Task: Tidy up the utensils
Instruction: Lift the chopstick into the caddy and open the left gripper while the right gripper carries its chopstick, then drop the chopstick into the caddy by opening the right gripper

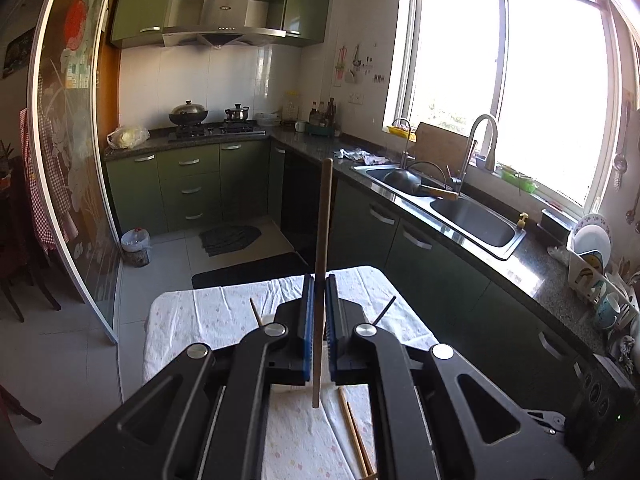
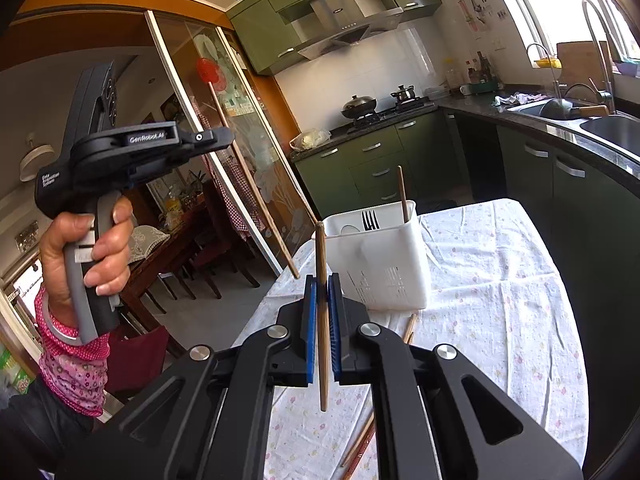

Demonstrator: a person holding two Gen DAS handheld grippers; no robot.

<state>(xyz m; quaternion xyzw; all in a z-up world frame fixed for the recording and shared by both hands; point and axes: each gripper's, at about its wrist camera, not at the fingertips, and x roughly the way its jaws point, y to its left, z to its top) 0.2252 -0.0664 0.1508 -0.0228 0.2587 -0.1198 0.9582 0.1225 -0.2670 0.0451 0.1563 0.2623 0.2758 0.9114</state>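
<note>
Left gripper: the black two-finger gripper with blue pads (image 1: pixel 319 292) is pinched tight on a long brown wooden chopstick (image 1: pixel 323 240), which stands nearly upright between the pads, its thinner end hanging below the jaws.
Left gripper seen from the right wrist: it (image 2: pixel 224 136) is raised high to the left of the white plastic utensil caddy (image 2: pixel 384 268), held by the person's hand (image 2: pixel 86 248) in a pink flowered sleeve (image 2: pixel 76 364); its chopstick (image 2: pixel 256 184) slants down toward the caddy's left edge, the tip apart from the rim.
Right gripper: the matching black gripper with blue pads (image 2: pixel 322 290) is clamped on a second brown wooden chopstick (image 2: pixel 322 320), held upright just in front of the caddy's near left corner, not touching it.
Caddy: it stands on the table's white flower-print cloth (image 2: pixel 500 300); inside it are a black fork (image 2: pixel 370 220) and one more wooden chopstick (image 2: pixel 402 192) leaning at the right wall.
Loose chopsticks: a wooden pair (image 1: pixel 354 428) lies on the cloth in front of the caddy, partly hidden under the grippers.
Beyond the caddy: dark green kitchen cabinets (image 1: pixel 188 184) and a steel double sink (image 1: pixel 460 208) under the window.
</note>
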